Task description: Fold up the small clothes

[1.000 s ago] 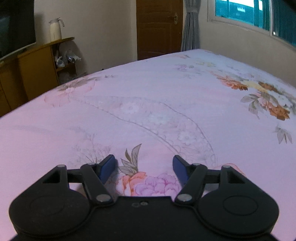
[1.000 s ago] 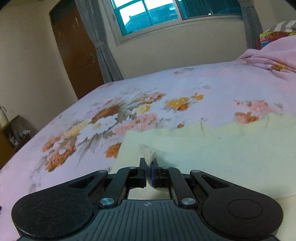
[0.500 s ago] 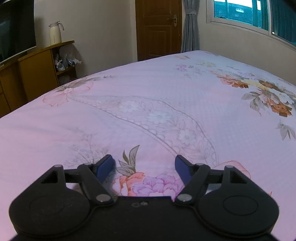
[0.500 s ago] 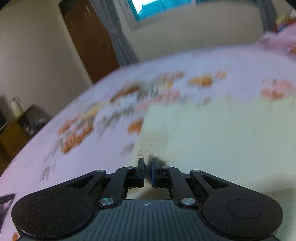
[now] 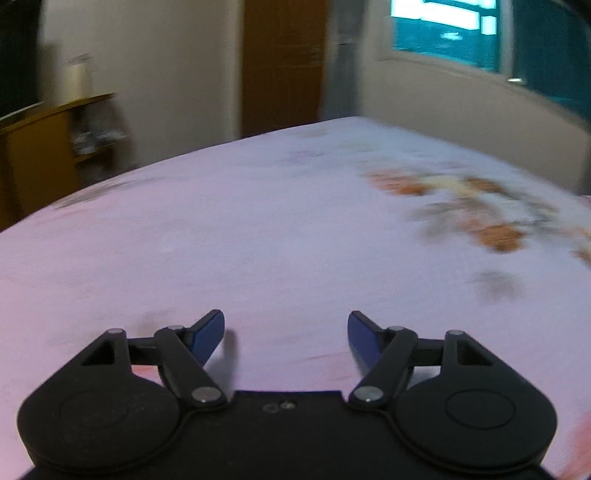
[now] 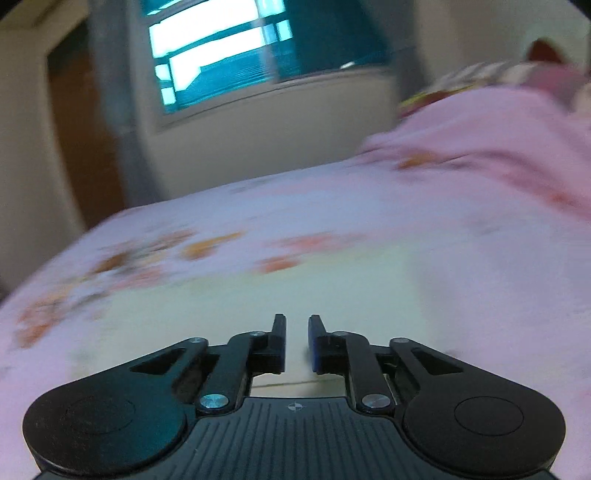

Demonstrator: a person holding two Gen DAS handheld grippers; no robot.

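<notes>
A pale yellow cloth (image 6: 229, 310) lies flat on the pink floral bedsheet (image 6: 369, 214) in the right wrist view, blurred by motion. My right gripper (image 6: 296, 328) is just above the cloth with its jaws a small gap apart and nothing between them. My left gripper (image 5: 286, 326) is wide open and empty over bare pink sheet (image 5: 258, 221). The cloth does not show in the left wrist view.
A bunched pink quilt and pillows (image 6: 491, 129) lie at the right of the bed. A wooden cabinet (image 5: 44, 155), a door (image 5: 280, 62) and a window (image 5: 461, 29) stand beyond the bed's far edge.
My right gripper let go of the cloth's edge and its jaws parted slightly. It swung right toward the quilt. My left gripper moved fast over the sheet, staying open.
</notes>
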